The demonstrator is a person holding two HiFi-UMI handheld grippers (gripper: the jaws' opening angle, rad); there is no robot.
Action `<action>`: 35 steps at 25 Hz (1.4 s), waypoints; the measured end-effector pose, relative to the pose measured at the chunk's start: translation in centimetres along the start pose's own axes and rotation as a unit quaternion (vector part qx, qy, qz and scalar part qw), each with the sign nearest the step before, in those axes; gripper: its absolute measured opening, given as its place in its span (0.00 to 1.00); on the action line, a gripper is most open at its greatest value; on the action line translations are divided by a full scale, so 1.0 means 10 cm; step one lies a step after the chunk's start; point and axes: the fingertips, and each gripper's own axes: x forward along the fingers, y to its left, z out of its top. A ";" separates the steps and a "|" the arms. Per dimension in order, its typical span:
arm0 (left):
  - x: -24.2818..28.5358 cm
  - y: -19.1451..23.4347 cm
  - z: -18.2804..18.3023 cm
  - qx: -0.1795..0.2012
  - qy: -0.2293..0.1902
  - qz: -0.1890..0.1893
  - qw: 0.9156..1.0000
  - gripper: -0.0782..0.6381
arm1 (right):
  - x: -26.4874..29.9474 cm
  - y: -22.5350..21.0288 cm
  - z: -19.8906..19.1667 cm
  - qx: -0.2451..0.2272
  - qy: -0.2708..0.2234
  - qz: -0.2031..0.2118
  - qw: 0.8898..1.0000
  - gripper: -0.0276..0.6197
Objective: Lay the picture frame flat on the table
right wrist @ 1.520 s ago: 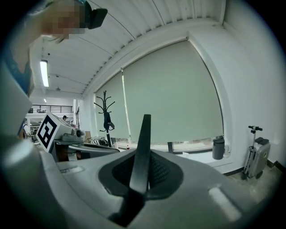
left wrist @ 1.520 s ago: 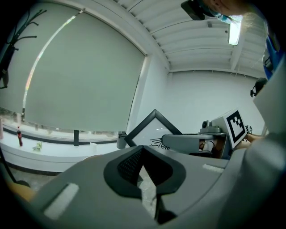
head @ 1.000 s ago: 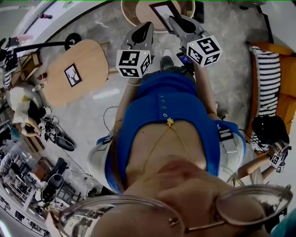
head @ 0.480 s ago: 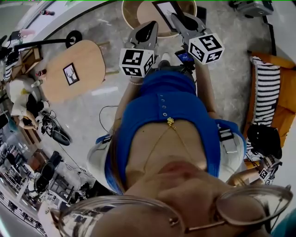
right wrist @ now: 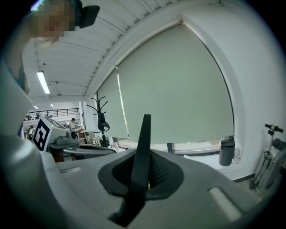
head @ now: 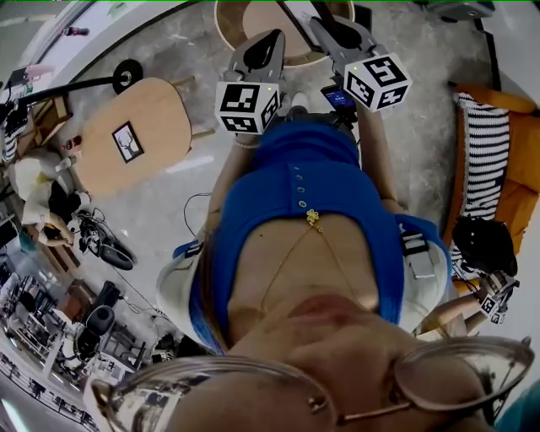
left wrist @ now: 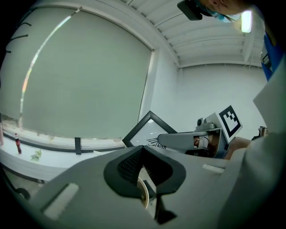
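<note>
change: right tool (right wrist: 144, 172), clamped on picture frame (left wrist: 149, 132), edged farther over desk (head: 232, 34) | left tool (left wrist: 143, 179): together, empty | task: frame tilted, not yet flat

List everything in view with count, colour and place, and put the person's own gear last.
picture frame: 1, black with white picture, held over the round table by the right tool
second picture frame: 1, black, flat on the oval table
round table: 1, light wood, ahead of the person
oval table: 1, light wood, at the person's left
cushion: 1, black-and-white striped, on the orange seat
bag: 1, black, beside the seat
coat rack: 1, black, beside the window blind
right tool: 1, grey, shut on the picture frame
left tool: 1, grey, jaws together, empty
blue top: 1, on the person
</note>
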 end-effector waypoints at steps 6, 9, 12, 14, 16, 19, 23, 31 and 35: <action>0.18 0.45 0.12 0.005 0.000 -0.051 0.999 0.11 | 0.38 -0.02 0.06 0.012 -0.013 -0.048 0.999 0.08; 0.32 0.51 0.21 0.014 0.000 -0.074 0.997 0.11 | 0.41 -0.11 0.12 0.013 -0.017 -0.067 0.997 0.08; 0.46 0.79 0.29 0.013 0.007 -0.086 0.996 0.11 | 0.69 -0.20 0.20 0.014 -0.018 -0.083 0.996 0.08; 0.52 1.07 0.32 0.011 0.013 -0.091 0.996 0.11 | 0.97 -0.20 0.24 0.013 -0.020 -0.086 0.996 0.07; 0.56 1.28 0.33 0.012 0.017 -0.098 0.995 0.11 | 1.19 -0.18 0.25 0.010 -0.021 -0.085 0.996 0.08; 0.61 1.51 0.34 0.015 0.020 -0.108 0.994 0.11 | 1.44 -0.17 0.25 0.009 -0.025 -0.085 0.996 0.08; 0.78 1.79 0.33 0.018 0.037 -0.124 0.991 0.11 | 1.72 -0.28 0.24 0.017 -0.017 -0.100 0.995 0.08; 1.19 1.63 0.26 0.021 0.057 -0.143 0.988 0.11 | 1.69 -0.67 0.15 0.018 0.006 -0.107 0.994 0.08; 1.32 1.55 0.29 0.013 0.059 -0.132 0.989 0.11 | 1.64 -0.75 0.18 0.020 0.010 -0.091 0.996 0.08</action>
